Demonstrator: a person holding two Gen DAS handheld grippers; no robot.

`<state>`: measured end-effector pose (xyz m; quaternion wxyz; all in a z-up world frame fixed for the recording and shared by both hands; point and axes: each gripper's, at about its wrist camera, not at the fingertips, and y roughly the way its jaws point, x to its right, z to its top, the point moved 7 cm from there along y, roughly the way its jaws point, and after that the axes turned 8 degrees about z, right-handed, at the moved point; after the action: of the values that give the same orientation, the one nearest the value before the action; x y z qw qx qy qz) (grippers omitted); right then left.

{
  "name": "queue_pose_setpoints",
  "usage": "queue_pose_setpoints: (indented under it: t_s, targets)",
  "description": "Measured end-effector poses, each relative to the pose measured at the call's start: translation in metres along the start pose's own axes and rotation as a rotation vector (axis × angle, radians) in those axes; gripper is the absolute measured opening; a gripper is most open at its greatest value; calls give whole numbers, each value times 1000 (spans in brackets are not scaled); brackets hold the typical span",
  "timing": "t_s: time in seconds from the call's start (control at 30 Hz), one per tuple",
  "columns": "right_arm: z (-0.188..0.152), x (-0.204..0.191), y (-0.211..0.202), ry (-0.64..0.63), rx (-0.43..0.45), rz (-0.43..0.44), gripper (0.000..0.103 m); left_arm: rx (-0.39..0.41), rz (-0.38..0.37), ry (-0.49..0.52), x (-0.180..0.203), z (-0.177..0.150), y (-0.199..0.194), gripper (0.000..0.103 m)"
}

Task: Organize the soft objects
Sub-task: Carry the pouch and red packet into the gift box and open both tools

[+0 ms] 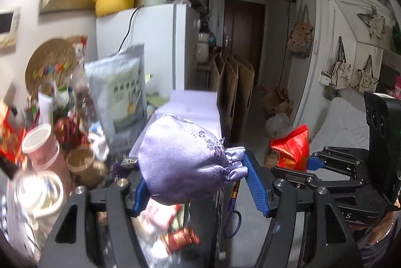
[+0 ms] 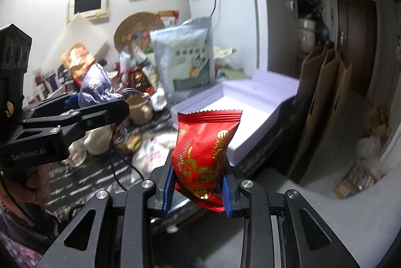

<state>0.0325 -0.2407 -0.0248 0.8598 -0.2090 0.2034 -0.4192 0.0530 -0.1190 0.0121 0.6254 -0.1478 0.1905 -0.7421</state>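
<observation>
The left gripper [image 1: 198, 182] is pinching a lilac satin pouch [image 1: 183, 157] between its blue pads [image 1: 258, 182]; the pouch is held up in the air, and its dark purple cord [image 1: 231, 215] hangs down from the gathered neck. In the right wrist view the same gripper [image 2: 97, 102] is seen from the side at the left, with the pouch [image 2: 96, 90] bulging above its black fingers.

The right gripper [image 2: 198, 190] is closed on a red snack packet [image 2: 205, 155] with gold print. The packet stands nearly upright, its lower part squeezed between the blue pads [image 2: 226, 195] and its serrated top edge free above them. In the left wrist view this packet [image 1: 292, 147] shows at the right, held above the floor beside the table.

Behind both grippers an open lilac box [image 2: 240, 122] lies at the right edge of the table [image 2: 82, 175], with its lid standing up at the back. Both the pouch and the packet are in the air, apart from the box. A silver standing bag [image 2: 185, 55] with a green label is just behind the box, and a white fridge [image 2: 240, 22] rises behind that. The left part of the table is crowded with cups, wrappers and small things, too blurred to tell apart
</observation>
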Motion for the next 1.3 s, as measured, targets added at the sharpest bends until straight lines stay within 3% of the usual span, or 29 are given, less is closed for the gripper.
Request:
queue_pose_setpoints:
  t_s: [0.3, 0.6, 0.9, 1.3]
  targets:
    - [65, 37, 11, -23, 82, -31, 31, 46, -23, 19, -7, 60, 44, 65]
    - [118, 75, 51, -47, 98, -79, 31, 25, -28, 24, -13, 99, 109, 65]
    - [135, 104, 109, -58, 23, -91, 31, -62, -16, 24, -22, 100, 190, 65]
    - [123, 148, 191, -30, -98, -107, 31, -201, 27, 25, -39, 76, 281, 65]
